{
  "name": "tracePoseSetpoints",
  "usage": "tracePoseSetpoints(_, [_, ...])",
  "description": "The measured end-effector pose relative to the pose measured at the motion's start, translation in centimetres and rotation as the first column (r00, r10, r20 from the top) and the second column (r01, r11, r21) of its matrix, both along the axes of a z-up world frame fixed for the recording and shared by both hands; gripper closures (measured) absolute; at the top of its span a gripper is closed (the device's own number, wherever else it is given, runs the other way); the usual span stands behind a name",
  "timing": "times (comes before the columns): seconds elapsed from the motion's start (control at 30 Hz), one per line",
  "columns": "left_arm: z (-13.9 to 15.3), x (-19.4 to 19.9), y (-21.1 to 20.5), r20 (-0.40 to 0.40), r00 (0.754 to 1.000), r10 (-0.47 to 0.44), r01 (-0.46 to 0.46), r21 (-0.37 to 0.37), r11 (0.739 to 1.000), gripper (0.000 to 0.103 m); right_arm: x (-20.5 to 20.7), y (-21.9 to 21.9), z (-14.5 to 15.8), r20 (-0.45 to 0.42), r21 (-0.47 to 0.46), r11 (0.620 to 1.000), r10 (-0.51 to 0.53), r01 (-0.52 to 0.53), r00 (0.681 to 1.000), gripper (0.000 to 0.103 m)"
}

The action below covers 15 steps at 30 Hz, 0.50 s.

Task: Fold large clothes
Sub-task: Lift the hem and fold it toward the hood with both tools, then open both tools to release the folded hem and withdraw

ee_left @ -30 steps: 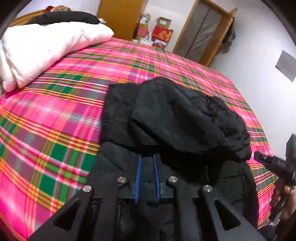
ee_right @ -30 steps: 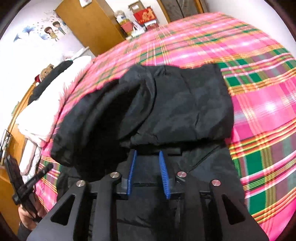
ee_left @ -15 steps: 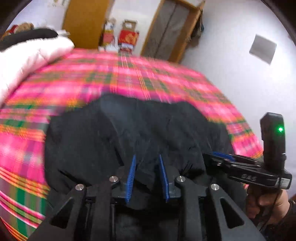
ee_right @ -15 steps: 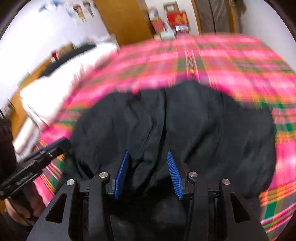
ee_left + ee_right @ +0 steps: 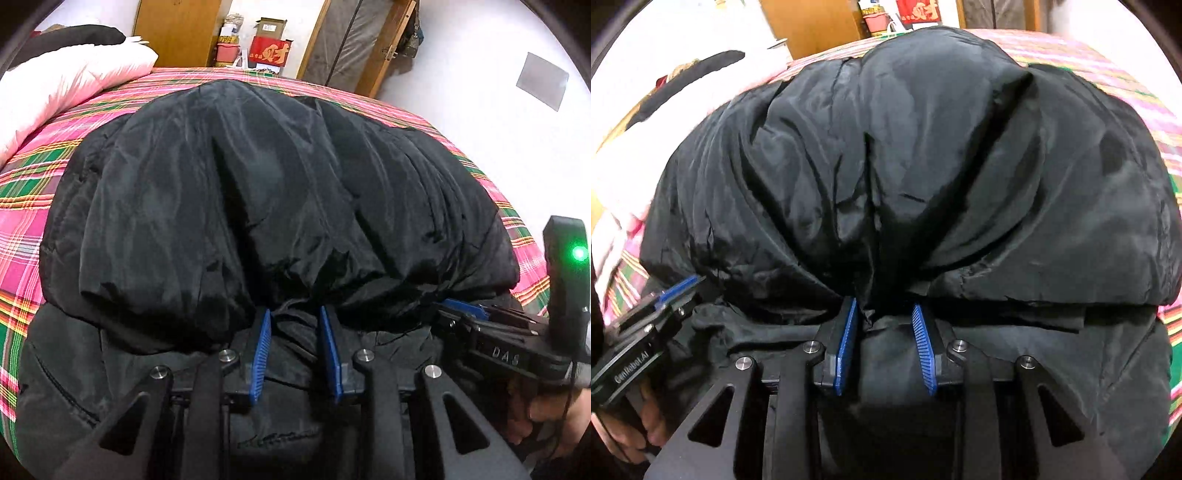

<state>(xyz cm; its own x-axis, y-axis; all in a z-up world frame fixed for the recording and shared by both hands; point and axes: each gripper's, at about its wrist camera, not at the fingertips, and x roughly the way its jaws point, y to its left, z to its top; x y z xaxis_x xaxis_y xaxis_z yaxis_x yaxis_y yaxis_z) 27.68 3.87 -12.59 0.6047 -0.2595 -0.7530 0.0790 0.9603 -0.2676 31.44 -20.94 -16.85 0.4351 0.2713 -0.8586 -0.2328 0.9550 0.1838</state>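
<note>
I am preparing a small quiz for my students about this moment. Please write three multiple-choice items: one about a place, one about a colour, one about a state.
1. Where does the black jacket lie?
A. on the plaid bedspread
B. on a wooden floor
C. over a chair

2. What colour are the pads on the gripper fingers?
A. red
B. blue
C. white

3. How does the left gripper stand against the jacket?
A. far above it, touching nothing
B. shut flat, nothing between its fingers
C. its fingers apart, with black fabric bunched between them

Right letters: 1 A, pink and green plaid shows around the jacket; 2 B, both wrist views show blue ribbed pads; 3 C, folds of fabric fill the gap between the fingers.
</note>
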Motion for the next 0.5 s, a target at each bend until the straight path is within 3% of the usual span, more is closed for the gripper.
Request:
tracePoseSetpoints(0.13, [1.5, -0.7, -0.1, -0.016, 1.0, 0.007, -0.007, 0.0, 1.0, 0.073, -1.1, -1.1, 3.0, -0.03, 0.057, 0.998, -0.032, 0.033, 0.999, 0.071])
tracePoseSetpoints(0.23, [4.2, -1.8, 0.4, -0.007, 1.0, 0.003, -0.003, -0.017, 1.0, 0.073, -3.2, -2.5, 6.8, 0.061, 0.099, 0.995, -0.036, 0.03, 0.997, 0.071])
tracePoseSetpoints(0.3, [6.5, -2.4, 0.7, 0.044, 0.999, 0.006, -0.006, -0.003, 1.0, 0.073, -3.7, -2.8, 9.2, 0.143, 0.085, 0.996, -0.031, 0.019, 0.989, 0.071])
tracePoseSetpoints(0.37, [8.5, -2.3, 1.1, 0.119, 0.993, 0.013, -0.015, 0.018, 1.0, 0.073, -2.8, -2.8, 11.1, 0.2, 0.08, 0.997, -0.023, 0.008, 0.98, 0.071])
tracePoseSetpoints(0.43, [9.5, -1.1, 1.7, 0.173, 0.984, 0.031, -0.038, 0.036, 0.999, 0.066, -1.1, -2.7, 11.9, 0.232, 0.062, 0.998, -0.016, 0.002, 0.973, 0.071])
tracePoseSetpoints(0.5, [8.8, 0.6, 2.8, 0.168, 0.983, 0.079, -0.09, 0.061, 0.994, 0.063, 1.6, -2.7, 11.4, 0.243, 0.03, 1.0, -0.016, 0.009, 0.97, 0.071])
